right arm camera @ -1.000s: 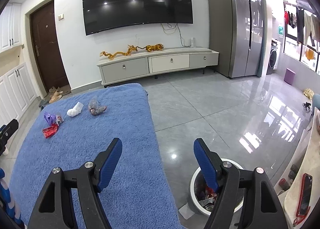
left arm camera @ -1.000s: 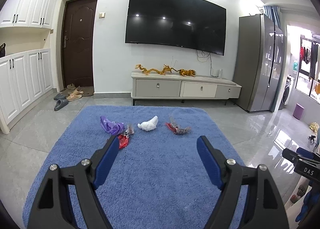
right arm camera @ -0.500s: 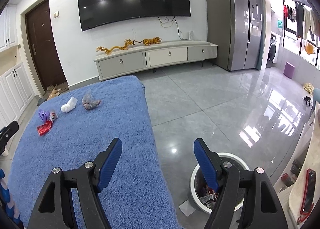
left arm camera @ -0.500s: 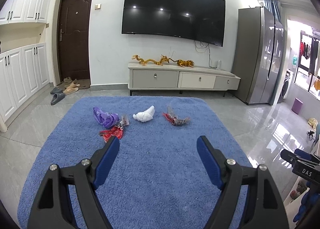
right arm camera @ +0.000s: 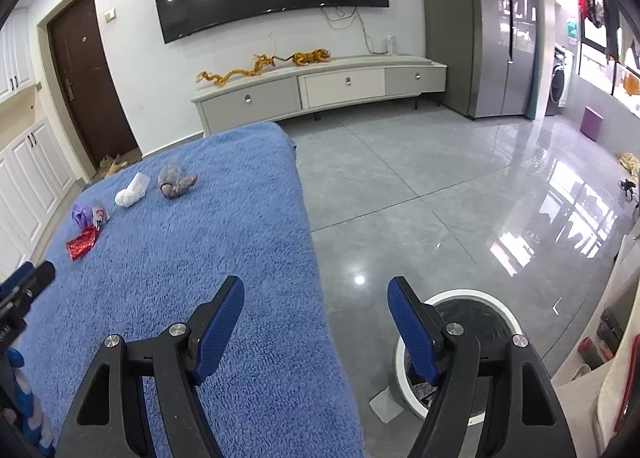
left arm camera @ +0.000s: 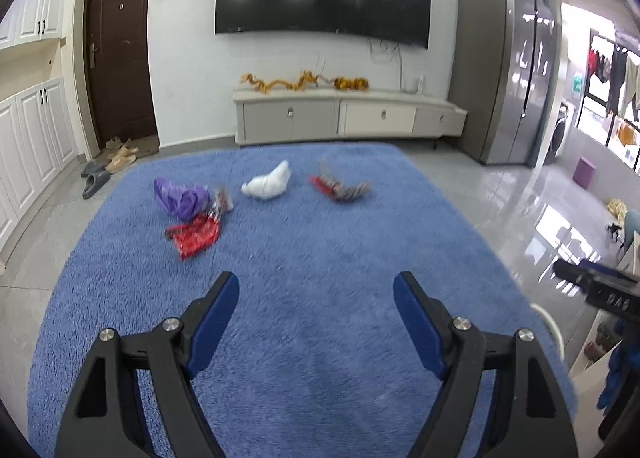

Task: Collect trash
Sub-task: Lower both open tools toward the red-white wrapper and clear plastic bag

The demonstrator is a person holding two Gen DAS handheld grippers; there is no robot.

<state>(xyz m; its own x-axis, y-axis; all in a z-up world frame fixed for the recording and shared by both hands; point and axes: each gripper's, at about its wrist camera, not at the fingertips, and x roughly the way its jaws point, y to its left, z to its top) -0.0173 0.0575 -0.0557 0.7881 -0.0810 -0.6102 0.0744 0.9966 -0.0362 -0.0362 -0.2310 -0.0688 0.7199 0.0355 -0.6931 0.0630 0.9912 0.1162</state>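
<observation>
Several pieces of trash lie on a blue rug [left arm camera: 304, 278]: a purple bag [left arm camera: 180, 197], a red wrapper [left arm camera: 194, 236], a small foil wrapper [left arm camera: 222, 202], a white crumpled wad [left arm camera: 267, 186] and a grey-red wrapper [left arm camera: 340, 187]. My left gripper [left arm camera: 316, 298] is open and empty, above the rug short of the trash. My right gripper [right arm camera: 316, 300] is open and empty, above the rug's right edge. A white-rimmed trash bin [right arm camera: 476, 314] with a dark liner stands on the floor under its right finger. The red wrapper [right arm camera: 82, 244], the white wad [right arm camera: 132, 190] and the grey-red wrapper [right arm camera: 176, 182] show far left.
A low TV cabinet [left arm camera: 344, 120] stands against the far wall beyond the rug. A grey fridge [left arm camera: 508, 78] is at the right. Slippers [left arm camera: 96, 180] lie by the door at the left. Grey tiled floor [right arm camera: 440, 186] lies right of the rug.
The left gripper has moved forward toward the trash, which looks larger and nearer. The right gripper has tilted down a little over the bin. Both stay open.
</observation>
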